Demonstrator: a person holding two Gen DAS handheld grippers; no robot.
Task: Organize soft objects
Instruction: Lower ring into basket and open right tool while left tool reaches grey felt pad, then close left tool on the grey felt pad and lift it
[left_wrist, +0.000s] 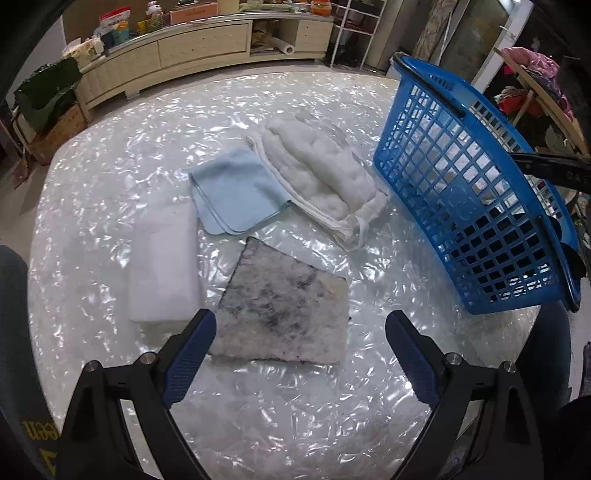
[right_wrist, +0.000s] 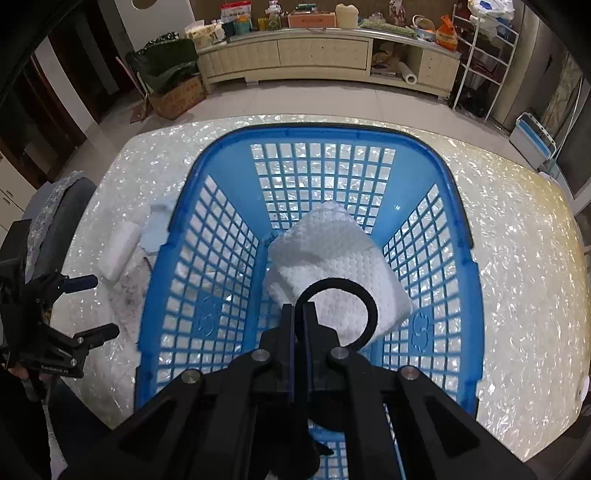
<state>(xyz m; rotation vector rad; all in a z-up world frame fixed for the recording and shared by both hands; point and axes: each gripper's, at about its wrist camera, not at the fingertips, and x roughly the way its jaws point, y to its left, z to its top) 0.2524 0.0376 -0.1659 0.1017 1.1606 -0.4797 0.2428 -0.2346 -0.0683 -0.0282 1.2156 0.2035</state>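
Observation:
A grey mottled felt pad (left_wrist: 284, 306) lies on the table just ahead of my open left gripper (left_wrist: 301, 332). Beyond it lie a white foam block (left_wrist: 162, 266), a light blue cloth (left_wrist: 236, 192) and a white padded bundle (left_wrist: 321, 177). A blue plastic basket (left_wrist: 476, 192) stands to the right. In the right wrist view my right gripper (right_wrist: 299, 310) is shut on a black ring-shaped strap (right_wrist: 365, 306) over the basket (right_wrist: 184, 258), where a white waffle-textured cloth (right_wrist: 332, 258) lies. My left gripper (right_wrist: 88, 306) shows at the left there, open.
The round table (left_wrist: 110, 166) has a shiny pearl-pattern top. A cream sideboard (left_wrist: 184, 51) with clutter stands beyond it, a white wire rack (right_wrist: 487, 55) at the right. A green bag (right_wrist: 166, 66) and a cardboard box (right_wrist: 177, 96) sit on the floor.

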